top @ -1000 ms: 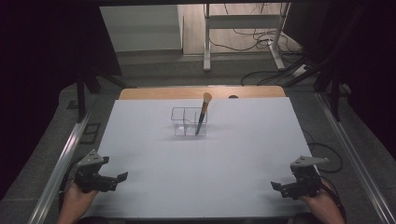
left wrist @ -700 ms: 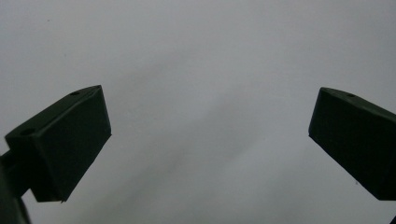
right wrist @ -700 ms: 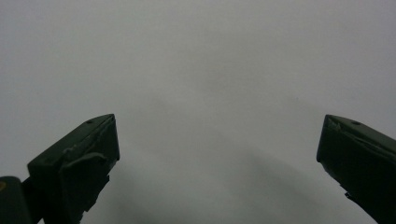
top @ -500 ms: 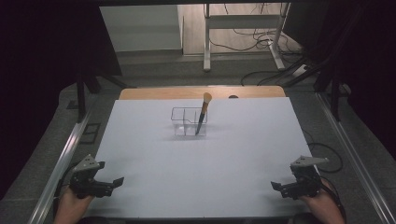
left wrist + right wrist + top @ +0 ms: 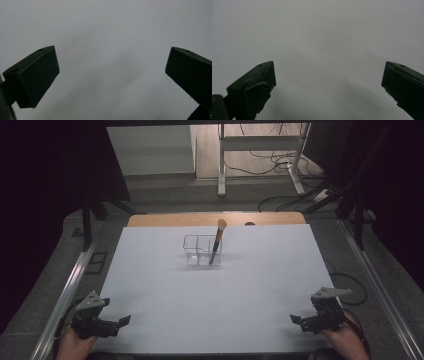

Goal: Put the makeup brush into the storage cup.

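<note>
Left gripper [image 5: 120,321] drawn back to near left corner of table [image 5: 150,270], jaws wide, empty. Right gripper [image 5: 296,319] unmoved at near right corner, wide, empty. Brush [image 5: 217,241] upright in clear organizer [image 5: 196,250] toward far edge; work looks finished.

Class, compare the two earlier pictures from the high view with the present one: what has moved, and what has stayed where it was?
The left hand-held gripper drew back toward the table's near left corner, ending with jaws open and empty. The right hand-held gripper stayed at the near right edge, also open. The makeup brush stands as before in the clear organizer; nothing was gripped or released.
</note>
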Demonstrator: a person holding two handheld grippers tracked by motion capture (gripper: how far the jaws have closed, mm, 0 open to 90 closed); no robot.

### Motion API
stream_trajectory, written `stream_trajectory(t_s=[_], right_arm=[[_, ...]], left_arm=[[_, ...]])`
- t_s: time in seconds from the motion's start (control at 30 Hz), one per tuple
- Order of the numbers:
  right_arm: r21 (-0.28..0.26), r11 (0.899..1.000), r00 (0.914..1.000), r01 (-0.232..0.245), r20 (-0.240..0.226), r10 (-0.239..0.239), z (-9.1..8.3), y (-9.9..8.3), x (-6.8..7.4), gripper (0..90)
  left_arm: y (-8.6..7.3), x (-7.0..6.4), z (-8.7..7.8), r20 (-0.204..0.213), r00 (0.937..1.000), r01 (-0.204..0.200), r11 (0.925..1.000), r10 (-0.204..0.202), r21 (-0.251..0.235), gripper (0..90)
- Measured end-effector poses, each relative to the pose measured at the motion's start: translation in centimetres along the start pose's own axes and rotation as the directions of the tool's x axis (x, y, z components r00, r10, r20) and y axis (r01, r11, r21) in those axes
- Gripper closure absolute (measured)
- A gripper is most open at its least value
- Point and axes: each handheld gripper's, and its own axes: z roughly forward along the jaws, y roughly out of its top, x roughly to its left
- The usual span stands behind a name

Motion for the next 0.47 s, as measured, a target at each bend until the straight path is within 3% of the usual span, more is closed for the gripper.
stream_trajectory(t_s=[0.47], right_arm=[[0.007,1.0,1.0,-0.004,0.001,0.004,0.05,-0.01,0.03,0.0]], left_arm=[[-0.22,-0.3,0.06,0.018,0.9998,0.001,1.0,-0.001,0.01,0.0]])
